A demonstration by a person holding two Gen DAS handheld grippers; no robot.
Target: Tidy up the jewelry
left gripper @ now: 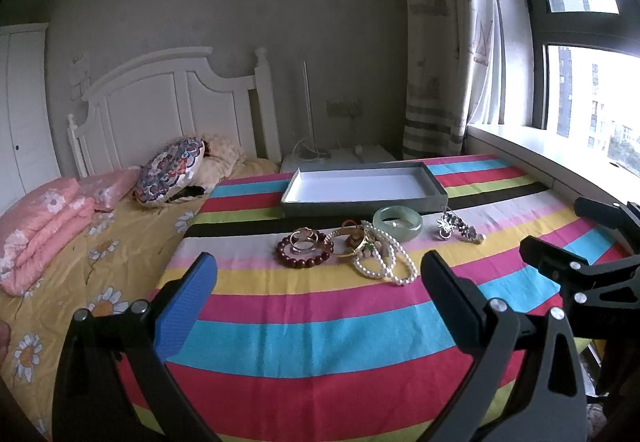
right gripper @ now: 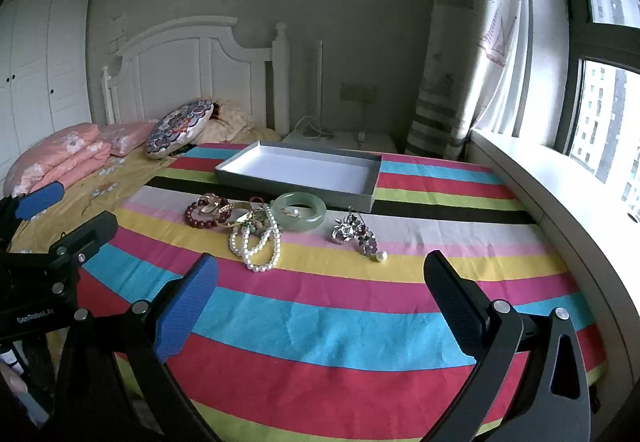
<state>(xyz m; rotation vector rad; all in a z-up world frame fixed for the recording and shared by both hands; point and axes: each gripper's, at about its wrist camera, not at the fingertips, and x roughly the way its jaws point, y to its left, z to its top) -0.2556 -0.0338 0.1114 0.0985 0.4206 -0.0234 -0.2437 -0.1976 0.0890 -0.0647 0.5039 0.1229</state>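
Both grippers, left gripper [left gripper: 318, 298] and right gripper [right gripper: 320, 298], hung spread and empty.
Pearl strand [right gripper: 258, 244] seemingly tangled with the bangles [right gripper: 236, 214]; lifting it risked dragging them short of the tray [right gripper: 256, 172].

A striped cloth [right gripper: 320, 322] covers the bed [left gripper: 80, 242], bearing a shallow box [right gripper: 298, 172] and jewelry pile [right gripper: 248, 222] beside it.

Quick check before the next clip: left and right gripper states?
Left gripper: open, holding nothing, short of the jewelry pile.
Right gripper: open, holding nothing, above the striped multicolour cloth.
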